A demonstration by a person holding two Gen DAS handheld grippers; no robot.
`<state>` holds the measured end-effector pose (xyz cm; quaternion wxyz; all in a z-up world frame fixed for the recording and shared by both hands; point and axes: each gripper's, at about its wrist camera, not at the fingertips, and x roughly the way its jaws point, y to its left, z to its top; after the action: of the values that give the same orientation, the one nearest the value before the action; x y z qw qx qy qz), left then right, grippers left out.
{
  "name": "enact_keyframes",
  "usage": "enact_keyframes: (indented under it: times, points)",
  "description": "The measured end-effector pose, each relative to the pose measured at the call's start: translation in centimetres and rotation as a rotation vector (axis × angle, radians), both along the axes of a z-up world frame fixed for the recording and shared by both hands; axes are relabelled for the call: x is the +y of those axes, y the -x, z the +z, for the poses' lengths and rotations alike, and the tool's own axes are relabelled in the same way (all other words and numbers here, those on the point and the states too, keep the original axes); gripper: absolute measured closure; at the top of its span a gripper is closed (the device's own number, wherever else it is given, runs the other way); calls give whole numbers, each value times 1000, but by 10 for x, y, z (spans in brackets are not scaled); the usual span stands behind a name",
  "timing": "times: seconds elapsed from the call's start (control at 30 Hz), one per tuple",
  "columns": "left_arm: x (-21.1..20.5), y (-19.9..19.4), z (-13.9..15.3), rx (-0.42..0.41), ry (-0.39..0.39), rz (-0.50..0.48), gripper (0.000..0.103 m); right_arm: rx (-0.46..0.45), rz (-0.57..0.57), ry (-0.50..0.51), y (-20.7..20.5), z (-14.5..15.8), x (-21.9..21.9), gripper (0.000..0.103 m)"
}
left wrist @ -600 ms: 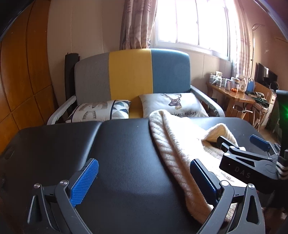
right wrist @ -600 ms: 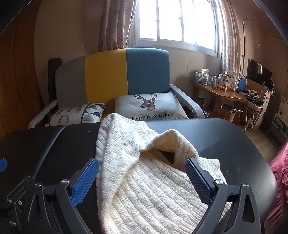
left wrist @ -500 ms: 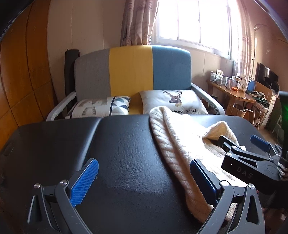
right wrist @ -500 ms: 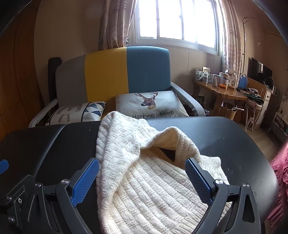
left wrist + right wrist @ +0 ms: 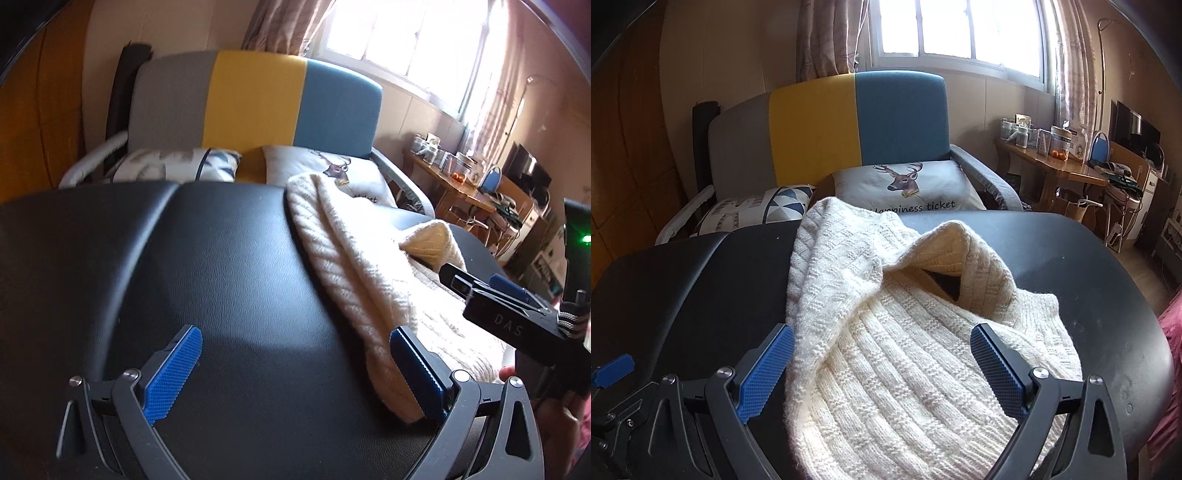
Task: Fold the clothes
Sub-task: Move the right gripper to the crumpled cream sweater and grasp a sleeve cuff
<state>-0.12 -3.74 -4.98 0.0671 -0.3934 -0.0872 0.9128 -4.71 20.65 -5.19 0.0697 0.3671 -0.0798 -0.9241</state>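
Note:
A cream knitted sweater (image 5: 897,332) lies partly folded on the black padded table (image 5: 1089,273), one flap raised into a hump at its middle. My right gripper (image 5: 882,373) stands open just above the sweater's near part, nothing pinched. In the left wrist view the sweater (image 5: 354,266) runs along the right side. My left gripper (image 5: 295,373) is open over bare black table (image 5: 203,266), its right fingertip (image 5: 413,369) beside the sweater's near edge. The right gripper's black body (image 5: 517,317) shows at the far right there.
Behind the table stands a grey, yellow and blue sofa (image 5: 857,122) with a deer cushion (image 5: 905,188) and a triangle-patterned cushion (image 5: 757,210). A wooden side table (image 5: 1052,166) with jars is at the right under the window. Pink cloth (image 5: 1171,332) shows at the right edge.
The left wrist view has tilted and shifted, the table and sofa now slanting. The right gripper has edged slightly forward over the sweater. Both stay open.

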Motion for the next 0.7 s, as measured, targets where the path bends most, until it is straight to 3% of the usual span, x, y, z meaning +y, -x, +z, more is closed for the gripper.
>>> enact_keyframes:
  times: [0.27,0.33,0.4,0.47,0.57,0.63,0.7]
  points:
    - [-25,-15,-21,-22,38,-28,0,-99,113,232,3,-19,33,5]
    - [-34,-17,-28,-43,9,-37,0,-124,141,290,4,-24,41,19]
    - [-43,-19,-36,-75,-20,-39,0,-119,103,299,0,-24,61,29]
    - [-47,-20,-44,-97,-19,-38,0,-100,44,361,-4,-22,91,29]
    - [-52,-21,-54,-123,1,-34,0,-119,-79,317,-1,-21,129,30]
    - [-55,-22,-60,-139,-4,-37,0,-158,-117,310,4,-28,148,43]
    - [-56,-23,-64,-143,-13,-49,0,-199,-152,304,10,-35,167,45]
